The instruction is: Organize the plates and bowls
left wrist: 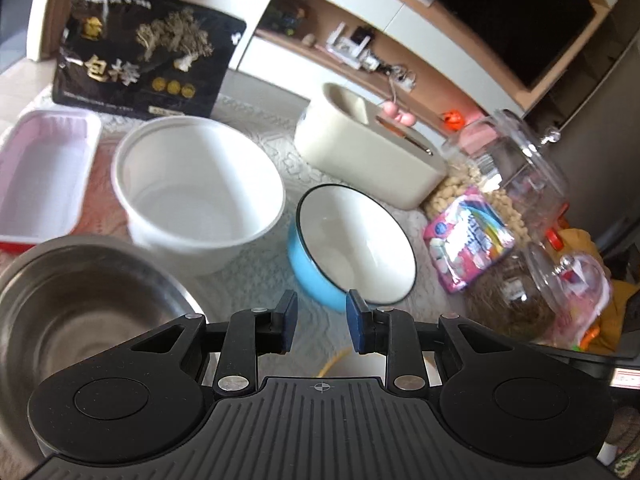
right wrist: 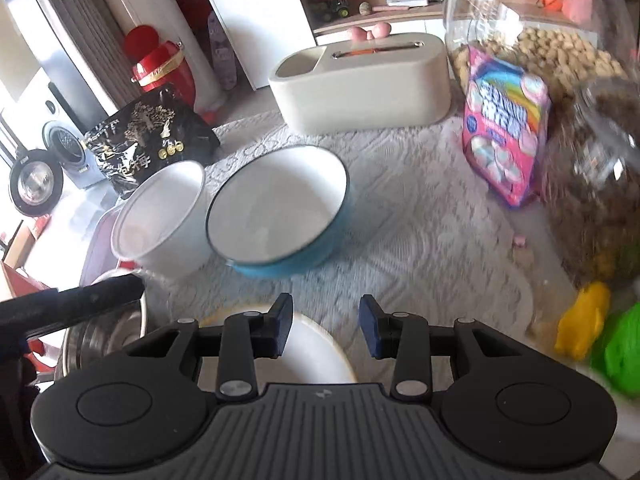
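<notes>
Overhead, both tongs (left wrist: 322,322) (right wrist: 325,328) gape empty; blue bowl (right wrist: 280,216) touches white bowl (right wrist: 160,220).

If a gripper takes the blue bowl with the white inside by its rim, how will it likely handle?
The blue bowl looks glazed or enamelled and glossy, so the pads may slip on its thin dark rim. It seems rigid, and probably chips if knocked against the white bowl close beside it. Its wide, low shape on the textured cloth suggests that it slides rather than tips.
</notes>
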A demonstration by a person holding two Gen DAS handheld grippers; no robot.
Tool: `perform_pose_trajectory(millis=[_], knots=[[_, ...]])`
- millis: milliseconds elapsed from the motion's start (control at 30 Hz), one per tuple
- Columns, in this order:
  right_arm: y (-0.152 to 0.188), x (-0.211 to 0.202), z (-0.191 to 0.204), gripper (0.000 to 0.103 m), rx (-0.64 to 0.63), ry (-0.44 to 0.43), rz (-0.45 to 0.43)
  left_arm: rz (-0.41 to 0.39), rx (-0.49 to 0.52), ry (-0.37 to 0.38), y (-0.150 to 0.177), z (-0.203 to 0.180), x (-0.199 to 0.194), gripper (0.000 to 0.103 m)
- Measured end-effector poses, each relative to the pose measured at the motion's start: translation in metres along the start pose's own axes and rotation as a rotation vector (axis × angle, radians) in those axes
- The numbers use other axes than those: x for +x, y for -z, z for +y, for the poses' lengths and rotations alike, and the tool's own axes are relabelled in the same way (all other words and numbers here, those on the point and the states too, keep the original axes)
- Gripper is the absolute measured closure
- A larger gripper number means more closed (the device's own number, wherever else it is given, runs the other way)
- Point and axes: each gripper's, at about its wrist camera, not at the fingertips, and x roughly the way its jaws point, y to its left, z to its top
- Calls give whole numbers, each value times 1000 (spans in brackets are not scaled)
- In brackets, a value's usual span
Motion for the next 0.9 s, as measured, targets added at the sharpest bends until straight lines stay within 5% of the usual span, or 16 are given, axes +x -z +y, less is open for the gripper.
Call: perform_pose_trajectory(millis=[367,900], knots=[[-63,59,-4,66,69,59,101,156,-41,-5,-28,13,65,73],[-87,146,-8,64,68,-3,239,201,-97,-12,-51,23,106,73]])
